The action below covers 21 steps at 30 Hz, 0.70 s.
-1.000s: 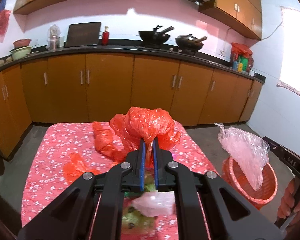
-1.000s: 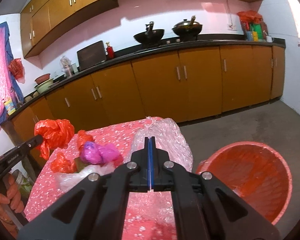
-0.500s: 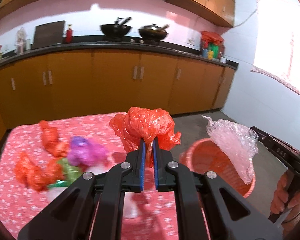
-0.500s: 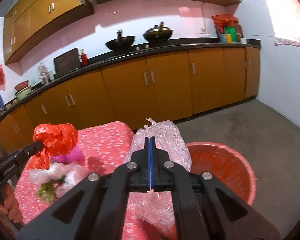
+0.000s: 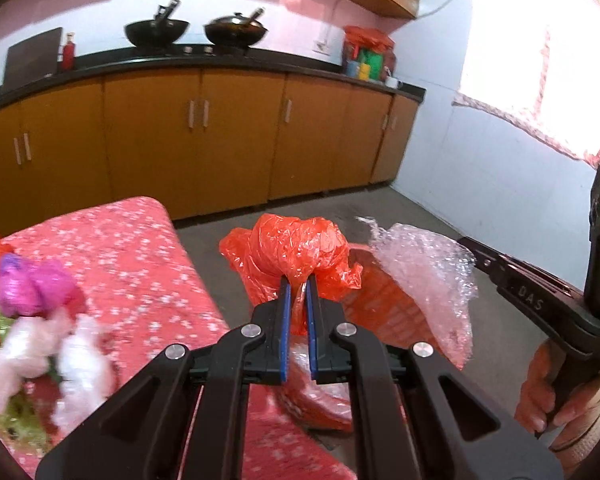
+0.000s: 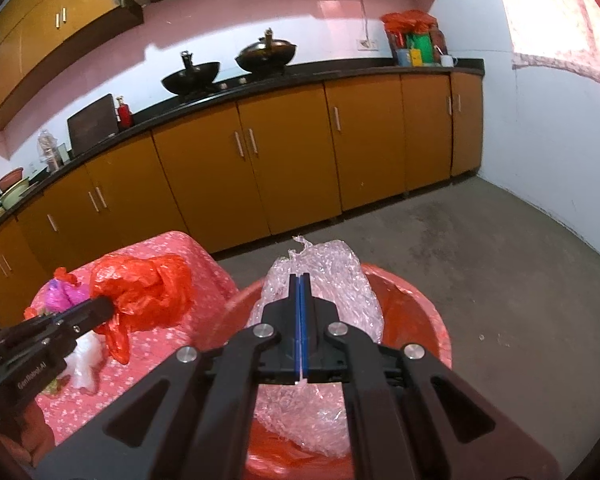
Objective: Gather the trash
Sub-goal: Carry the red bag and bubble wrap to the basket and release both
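My left gripper (image 5: 296,280) is shut on a crumpled red plastic bag (image 5: 296,252), held in the air past the table's right edge, in front of the red basket (image 5: 384,300). From the right wrist view the same red plastic bag (image 6: 144,292) hangs at the left. My right gripper (image 6: 301,280) is shut on a clear bubble-wrap sheet (image 6: 340,276), which hangs over the mouth of the red basket (image 6: 416,304). The bubble-wrap sheet (image 5: 428,272) also shows at the right of the left wrist view.
The table under a pink flowered cloth (image 5: 140,256) still bears a purple bag (image 5: 32,284), white plastic (image 5: 76,360) and green scraps. Orange cabinets (image 6: 292,160) line the far wall. Bare concrete floor (image 6: 500,240) lies around the basket. A hand (image 5: 552,396) grips the right tool.
Both grippers have swung to the right, off the table and toward the basket. The bubble wrap now hangs over the basket's mouth, and the red bag has left the tabletop.
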Each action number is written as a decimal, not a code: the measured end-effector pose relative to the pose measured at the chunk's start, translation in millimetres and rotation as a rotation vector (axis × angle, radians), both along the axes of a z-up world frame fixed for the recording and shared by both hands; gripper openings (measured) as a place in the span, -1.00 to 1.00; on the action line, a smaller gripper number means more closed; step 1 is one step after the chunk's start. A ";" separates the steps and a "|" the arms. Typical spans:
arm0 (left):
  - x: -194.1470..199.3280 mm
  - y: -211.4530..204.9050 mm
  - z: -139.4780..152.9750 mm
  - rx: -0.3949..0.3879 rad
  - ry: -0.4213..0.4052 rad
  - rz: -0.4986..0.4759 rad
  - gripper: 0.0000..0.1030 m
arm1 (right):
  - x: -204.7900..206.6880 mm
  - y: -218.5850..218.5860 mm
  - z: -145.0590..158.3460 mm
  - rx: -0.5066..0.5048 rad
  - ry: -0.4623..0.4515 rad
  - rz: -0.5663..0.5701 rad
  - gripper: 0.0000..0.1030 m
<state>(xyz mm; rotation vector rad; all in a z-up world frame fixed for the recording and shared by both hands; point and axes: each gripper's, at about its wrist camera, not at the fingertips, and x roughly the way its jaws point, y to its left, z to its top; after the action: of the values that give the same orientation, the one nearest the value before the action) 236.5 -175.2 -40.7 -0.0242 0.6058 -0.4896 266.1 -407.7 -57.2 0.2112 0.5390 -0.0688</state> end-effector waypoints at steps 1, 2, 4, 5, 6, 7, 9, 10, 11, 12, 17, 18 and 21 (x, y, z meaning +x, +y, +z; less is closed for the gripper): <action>1.7 -5.6 -3.5 0.003 0.007 -0.010 -0.86 | 2.2 -0.8 -1.0 0.002 0.004 -0.003 -0.96; 3.6 -10.8 -7.0 0.007 0.015 -0.019 -0.86 | 3.9 -5.1 -4.4 0.005 0.010 -0.007 -0.96; 7.0 -19.4 -12.9 0.010 0.031 -0.035 -0.86 | 7.6 -10.0 -7.6 0.006 0.017 -0.013 -0.96; 9.0 -23.4 -15.8 0.014 0.039 -0.044 -0.86 | 8.8 -12.4 -9.7 0.008 0.020 -0.016 -0.96; 10.6 -27.1 -18.5 0.019 0.045 -0.051 -0.86 | 10.4 -13.6 -11.0 0.009 0.022 -0.017 -0.96; 11.9 -31.6 -21.8 0.025 0.050 -0.058 -0.86 | 10.9 -14.6 -12.5 0.011 0.024 -0.018 -0.96; 13.4 -39.0 -27.6 0.030 0.065 -0.069 -0.86 | 13.5 -16.1 -14.7 0.014 0.027 -0.020 -0.96; 14.2 -41.7 -29.7 0.031 0.071 -0.073 -0.86 | 14.6 -15.3 -15.1 0.014 0.028 -0.020 -0.96; 14.3 -43.3 -31.0 0.034 0.072 -0.077 -0.86 | 14.8 -15.3 -15.8 0.015 0.028 -0.020 -0.96; 14.3 -45.9 -32.9 0.039 0.072 -0.082 -0.86 | 16.1 -16.3 -17.4 0.017 0.030 -0.020 -0.96; 14.2 -57.9 -37.3 0.060 0.082 -0.101 -0.85 | 17.4 -17.9 -21.4 0.016 0.036 -0.020 -0.89; 15.8 -58.2 -38.0 0.062 0.085 -0.103 -0.83 | 16.7 -17.7 -21.0 0.014 0.037 -0.023 -0.88; 17.9 -61.0 -41.7 0.061 0.109 -0.105 -0.62 | 14.7 -19.1 -21.4 0.015 0.038 -0.027 -0.87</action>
<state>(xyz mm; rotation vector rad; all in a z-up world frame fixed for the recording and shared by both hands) 254.5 -236.3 -82.4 0.0394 0.7308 -0.5735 280.8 -426.8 -78.6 0.2323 0.5743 -0.0951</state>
